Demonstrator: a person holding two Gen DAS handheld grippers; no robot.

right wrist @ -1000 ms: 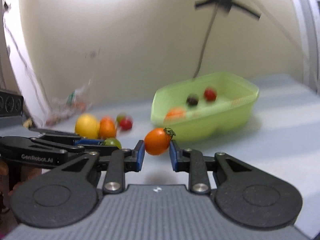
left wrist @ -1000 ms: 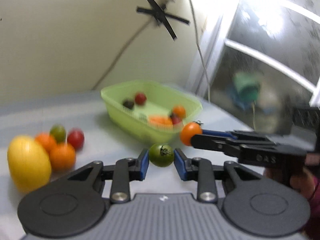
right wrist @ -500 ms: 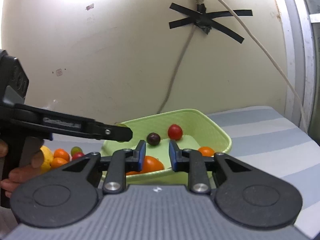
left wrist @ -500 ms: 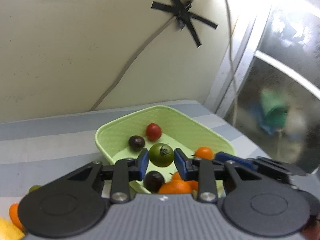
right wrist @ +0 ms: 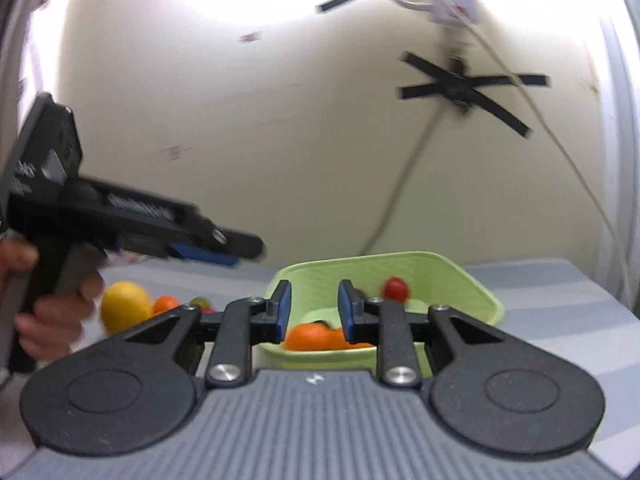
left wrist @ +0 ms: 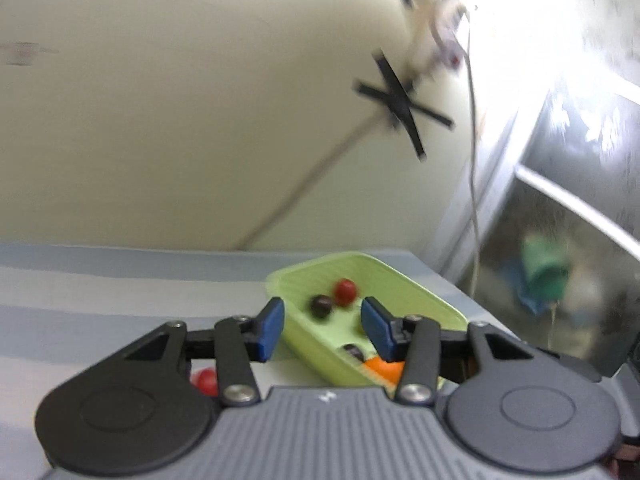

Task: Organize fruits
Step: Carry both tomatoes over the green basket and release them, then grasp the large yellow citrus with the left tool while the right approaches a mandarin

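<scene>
Pale green oblong plastic basket (left wrist: 404,280) on the blue-striped tablecloth (left wrist: 120,280); long axis runs away toward the cream wall (left wrist: 200,100). Holds a red cherry tomato (left wrist: 345,291), dark round fruits (left wrist: 321,306) and an orange fruit (left wrist: 384,366).

Right view only: yellow lemon (right wrist: 125,307) on the cloth, left of the basket.

Left gripper (left wrist: 323,330): spread wide, empty, above the basket.

Right gripper (right wrist: 314,312): parted, empty.

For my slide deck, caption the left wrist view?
Open left gripper above green basket holding red tomato and dark fruit.
</scene>
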